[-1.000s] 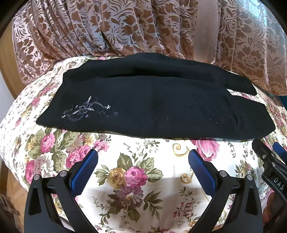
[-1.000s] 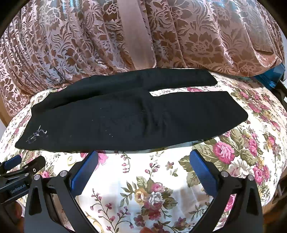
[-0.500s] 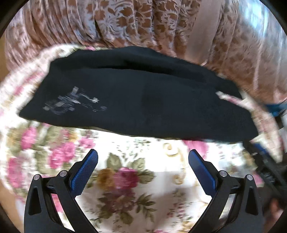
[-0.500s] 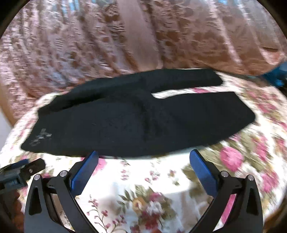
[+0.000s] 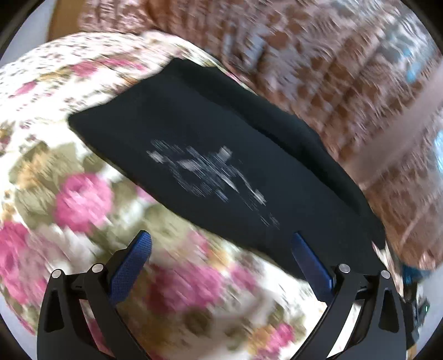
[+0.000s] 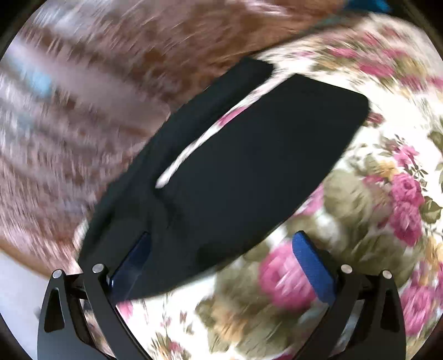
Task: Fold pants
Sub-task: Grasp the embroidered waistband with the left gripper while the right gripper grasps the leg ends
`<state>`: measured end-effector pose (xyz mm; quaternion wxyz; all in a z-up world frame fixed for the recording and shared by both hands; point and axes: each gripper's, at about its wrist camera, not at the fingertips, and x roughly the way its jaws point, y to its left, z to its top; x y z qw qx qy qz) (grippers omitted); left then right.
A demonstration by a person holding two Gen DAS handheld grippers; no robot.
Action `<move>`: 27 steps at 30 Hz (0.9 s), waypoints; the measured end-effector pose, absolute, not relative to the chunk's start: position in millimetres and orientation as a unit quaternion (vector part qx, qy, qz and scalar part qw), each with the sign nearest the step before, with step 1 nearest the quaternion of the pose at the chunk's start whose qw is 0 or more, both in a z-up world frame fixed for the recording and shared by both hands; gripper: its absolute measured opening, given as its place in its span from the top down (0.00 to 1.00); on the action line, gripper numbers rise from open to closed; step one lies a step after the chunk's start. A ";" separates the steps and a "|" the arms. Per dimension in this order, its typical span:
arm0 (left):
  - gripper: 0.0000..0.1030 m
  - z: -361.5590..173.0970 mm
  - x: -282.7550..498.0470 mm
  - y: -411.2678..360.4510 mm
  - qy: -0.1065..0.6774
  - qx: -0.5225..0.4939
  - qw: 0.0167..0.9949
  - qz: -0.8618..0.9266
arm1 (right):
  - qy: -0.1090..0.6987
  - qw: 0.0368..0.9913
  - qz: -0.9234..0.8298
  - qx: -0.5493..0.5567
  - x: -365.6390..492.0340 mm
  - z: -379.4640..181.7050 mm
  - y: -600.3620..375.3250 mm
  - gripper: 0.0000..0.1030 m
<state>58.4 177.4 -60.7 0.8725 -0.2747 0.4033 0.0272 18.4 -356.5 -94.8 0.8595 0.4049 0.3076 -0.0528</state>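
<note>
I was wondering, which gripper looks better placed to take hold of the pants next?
Probably the right gripper: its open fingers already straddle the near edge of the black pants. The left gripper, also open, is short of that edge, mostly over the floral cloth.

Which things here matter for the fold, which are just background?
Job:
black pants, flat on the cloth
left gripper, open
right gripper, open

Background:
floral tablecloth
patterned brown curtain
blue object, unclear
</note>
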 end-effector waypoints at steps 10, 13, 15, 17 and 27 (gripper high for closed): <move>0.03 -78.8 69.7 230.4 0.357 -0.350 0.865 0.041 | 0.270 0.796 -0.076 0.537 26.5 -119.9 -432.2 0.44; 0.03 -80.8 70.4 238.3 0.324 -0.371 0.870 0.032 | 0.261 0.798 -0.070 0.538 34.6 -122.0 -435.6 0.48; 0.03 -83.7 71.5 246.3 0.308 -0.383 0.870 0.032 | 0.257 0.798 -0.068 0.541 40.9 -125.1 -436.9 0.58; 0.03 -83.3 76.2 247.4 0.309 -0.378 0.872 0.035 | 0.257 0.798 -0.065 0.542 45.3 -129.6 -438.9 0.63; 0.46 -92.8 90.1 265.6 0.312 -0.393 0.863 0.058 | 0.247 0.814 -0.040 0.524 54.1 -133.1 -440.0 0.80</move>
